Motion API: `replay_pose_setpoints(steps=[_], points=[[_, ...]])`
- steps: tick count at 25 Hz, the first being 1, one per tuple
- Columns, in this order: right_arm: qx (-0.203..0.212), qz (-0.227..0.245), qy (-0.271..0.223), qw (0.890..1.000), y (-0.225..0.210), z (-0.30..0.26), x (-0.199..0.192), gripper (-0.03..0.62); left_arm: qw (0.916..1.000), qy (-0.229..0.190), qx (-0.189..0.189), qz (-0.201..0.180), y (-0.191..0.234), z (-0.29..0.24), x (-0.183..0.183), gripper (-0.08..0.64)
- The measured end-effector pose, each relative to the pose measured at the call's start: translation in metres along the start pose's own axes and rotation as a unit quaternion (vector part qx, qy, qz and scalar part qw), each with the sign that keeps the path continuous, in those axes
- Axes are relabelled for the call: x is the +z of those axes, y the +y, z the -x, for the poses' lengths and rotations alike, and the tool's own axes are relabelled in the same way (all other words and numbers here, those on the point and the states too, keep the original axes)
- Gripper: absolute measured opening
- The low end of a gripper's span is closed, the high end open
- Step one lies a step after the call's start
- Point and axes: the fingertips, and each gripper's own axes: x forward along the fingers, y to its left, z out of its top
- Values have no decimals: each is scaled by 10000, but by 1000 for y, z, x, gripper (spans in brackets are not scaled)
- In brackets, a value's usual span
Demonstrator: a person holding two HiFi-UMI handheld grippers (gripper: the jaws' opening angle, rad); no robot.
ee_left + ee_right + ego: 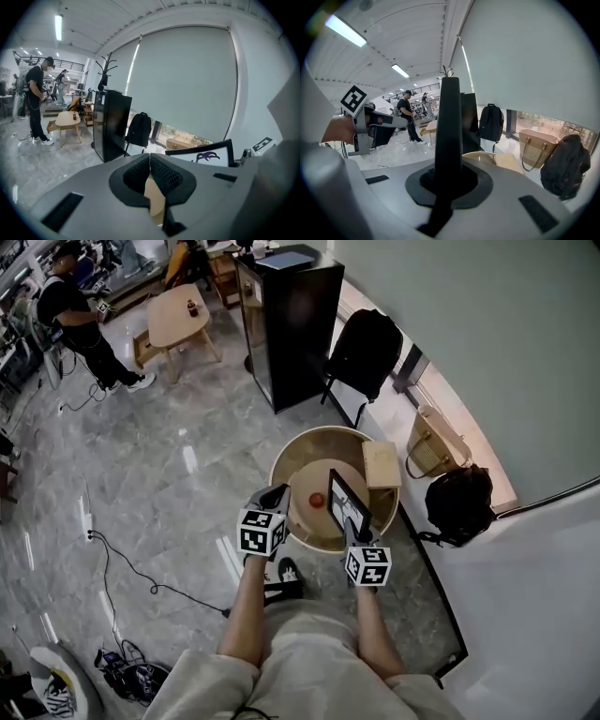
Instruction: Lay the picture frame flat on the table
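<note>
A black picture frame (pixel 349 504) stands upright, on edge, above the round beige table (pixel 300 451), and my right gripper (pixel 352 527) is shut on its near edge. In the right gripper view the frame (pixel 449 122) rises edge-on from between the jaws. The left gripper view shows its white picture with a dark blue figure (pixel 206 155) off to the right. My left gripper (pixel 278 496) hovers at the table's left near edge, apart from the frame. Its ribbed pads (pixel 161 174) meet with nothing between them.
A small red thing (pixel 317 500) and a wooden box (pixel 382 465) sit on the table. Behind it stand a black chair (pixel 364 352) and a black cabinet (pixel 291 320). A straw bag (pixel 433 446) and a black backpack (pixel 459 502) lie to the right. A person (pixel 75 324) stands far left.
</note>
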Motion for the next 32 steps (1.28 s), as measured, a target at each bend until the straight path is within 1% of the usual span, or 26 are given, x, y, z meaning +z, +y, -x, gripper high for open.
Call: replay_pose_setpoints(steps=[3,7,10,12,14,17,22,26,28,30,32], points=[[-62,-54,68,9999,4,-28,8,40,10000,14,35,-39,30,-11,10,21],[-60,-280,354,9990,6,-51,-4,40,9998,37,1,208,70,-24,7,21],[-72,-223,778,9967,-2,-66,-29,40,9991,307,-34,275,96,-40,-16,21],[-70,-180,1106,9937,-11,-74,-52,40,9980,538,-141,309,104,-50,-42,21],[-74,-331,1355,9902,-22,-84,-73,40,9959,813,-314,260,104,-62,-72,21],[-51,-859,1505,9848,-43,-105,-98,40,9921,1152,-478,157,100,-84,-114,21],[39,-1817,1594,9704,-68,-149,-140,40,9828,1699,-716,-45,94,-119,-175,21],[35,-2401,1609,9573,-75,-185,-168,40,9763,1936,-966,25,93,-144,-214,21],[119,-2627,1603,9514,-78,-206,-180,40,9724,2051,-1116,-28,89,-161,-232,21],[316,-3049,1490,9401,-78,-225,-190,40,9676,2196,-1238,-125,85,-177,-250,21],[488,-3623,1247,9224,-80,-245,-199,40,9637,2316,-1319,-163,83,-194,-265,21]])
